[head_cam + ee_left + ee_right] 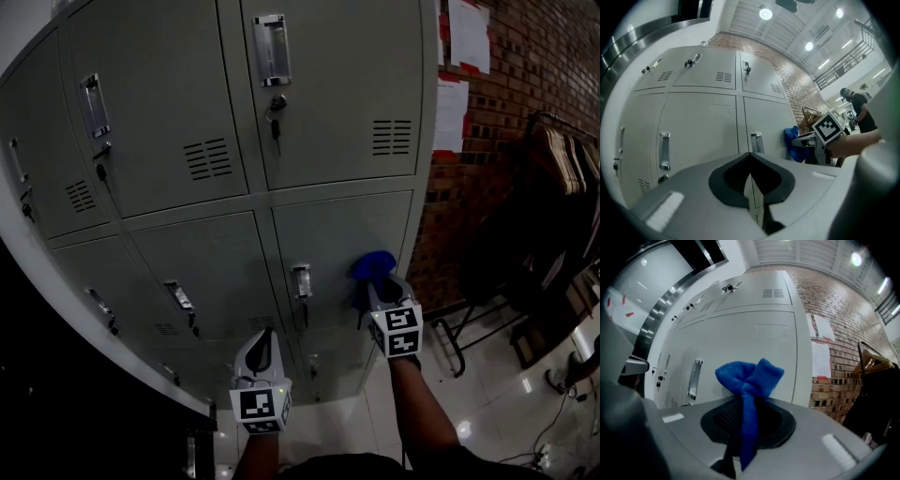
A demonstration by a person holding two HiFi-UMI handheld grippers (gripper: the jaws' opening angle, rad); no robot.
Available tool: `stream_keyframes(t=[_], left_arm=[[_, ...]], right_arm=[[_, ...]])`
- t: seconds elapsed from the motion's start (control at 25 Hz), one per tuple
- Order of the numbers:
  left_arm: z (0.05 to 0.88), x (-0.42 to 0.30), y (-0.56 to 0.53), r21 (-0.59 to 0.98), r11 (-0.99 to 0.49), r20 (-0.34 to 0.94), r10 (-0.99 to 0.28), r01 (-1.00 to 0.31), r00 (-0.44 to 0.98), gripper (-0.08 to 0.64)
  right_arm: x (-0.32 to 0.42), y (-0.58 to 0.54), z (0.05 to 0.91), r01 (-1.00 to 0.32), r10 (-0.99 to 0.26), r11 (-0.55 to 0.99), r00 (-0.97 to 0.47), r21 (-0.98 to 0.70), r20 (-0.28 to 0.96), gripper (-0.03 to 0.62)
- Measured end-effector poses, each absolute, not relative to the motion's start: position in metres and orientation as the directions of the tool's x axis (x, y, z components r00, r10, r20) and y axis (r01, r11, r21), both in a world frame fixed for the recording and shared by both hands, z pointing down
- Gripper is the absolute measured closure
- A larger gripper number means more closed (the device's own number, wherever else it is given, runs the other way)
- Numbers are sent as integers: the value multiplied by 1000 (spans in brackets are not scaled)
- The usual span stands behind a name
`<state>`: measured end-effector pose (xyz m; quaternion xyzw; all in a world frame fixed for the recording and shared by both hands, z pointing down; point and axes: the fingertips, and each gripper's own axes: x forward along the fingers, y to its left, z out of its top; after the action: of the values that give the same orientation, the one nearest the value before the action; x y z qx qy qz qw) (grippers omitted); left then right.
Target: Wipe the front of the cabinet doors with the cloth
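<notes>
A bank of grey metal cabinet doors [337,84] fills the head view, each with a chrome handle and vent slots. My right gripper [375,281] is shut on a blue cloth [371,266], which is bunched against the lower right door [342,244], right of its handle [301,280]. In the right gripper view the blue cloth [749,380] sticks out of the closed jaws in front of that door [754,348]. My left gripper [265,345] is shut and empty, held low before the lower doors. Its own view shows the blue cloth [791,140] and the right gripper [806,138] at the right.
A brick wall [525,84] with paper sheets [466,33] stands right of the cabinet. A metal rack with hangers and dark clothing [553,216] stands at the far right on a glossy floor [487,412]. A person [858,110] stands far off.
</notes>
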<state>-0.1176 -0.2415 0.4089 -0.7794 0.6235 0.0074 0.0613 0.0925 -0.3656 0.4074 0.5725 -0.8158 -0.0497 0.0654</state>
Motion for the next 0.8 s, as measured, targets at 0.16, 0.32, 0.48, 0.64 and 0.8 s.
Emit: stream_keyframes(t=[0.16, 0.32, 0.48, 0.64, 0.8], left_arm=[[412, -117, -243, -77, -202, -87, -974, -976, 208, 543], [414, -116, -244, -75, -196, -85, -976, -978, 202, 543], [417, -124, -245, -66, -175, -80, -980, -982, 180, 543], [421, -124, -248, -59, -180, -70, -980, -982, 184, 543], [423, -119, -247, -59, -200, -67, -977, -978, 204, 543]], right_arm=[[111, -368, 409, -936, -949, 314, -309, 159, 55, 523], [134, -371, 411, -952, -962, 274, -270, 135, 48, 523], [145, -368, 415, -967, -973, 231, -231, 107, 20, 523], [107, -354, 429, -940, -948, 317, -318, 122, 14, 522], [47, -341, 450, -886, -894, 447, -446, 125, 34, 522]])
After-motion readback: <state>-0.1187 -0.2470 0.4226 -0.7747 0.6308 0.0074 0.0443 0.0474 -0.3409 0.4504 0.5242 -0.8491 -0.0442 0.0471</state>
